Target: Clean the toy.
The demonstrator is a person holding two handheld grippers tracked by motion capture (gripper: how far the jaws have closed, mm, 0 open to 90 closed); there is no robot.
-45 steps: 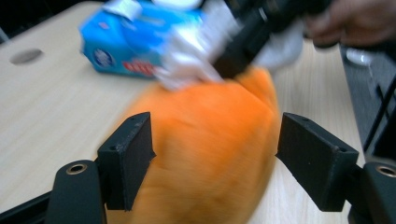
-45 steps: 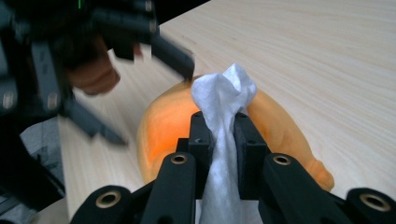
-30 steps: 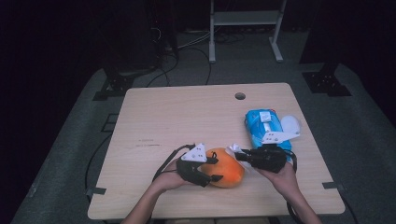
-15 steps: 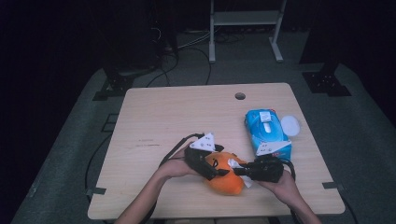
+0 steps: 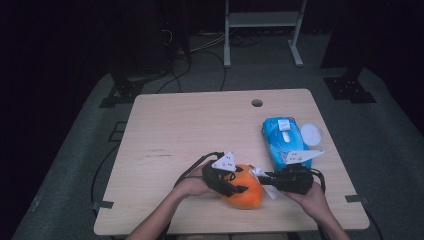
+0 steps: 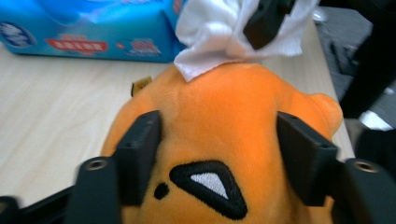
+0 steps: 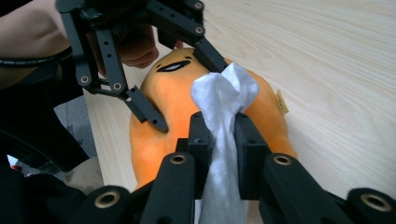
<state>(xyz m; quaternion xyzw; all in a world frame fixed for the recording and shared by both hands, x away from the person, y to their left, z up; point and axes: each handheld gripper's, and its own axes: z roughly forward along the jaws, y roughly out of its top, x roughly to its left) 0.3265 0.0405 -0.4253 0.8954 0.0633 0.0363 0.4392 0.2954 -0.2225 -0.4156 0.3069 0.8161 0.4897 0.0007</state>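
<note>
High view: looks down from your 6 o'clock. Gripper views: close, facing each other, sharing the orange plush (image 6: 224, 140).

I am working in what looks like a recording studio or lab: a lone wooden surface (image 5: 200, 125) on grey carpet (image 5: 385, 150), black walls around, cables (image 5: 200, 47) across the floor, and metal stand feet (image 5: 350, 87).

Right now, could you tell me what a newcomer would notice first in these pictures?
The round orange plush toy at the table's near edge, clamped between the left gripper. From its right, the right gripper presses a pinched white wipe onto it. Behind, on the pale wooden table, lies a blue wipe pack.
</note>
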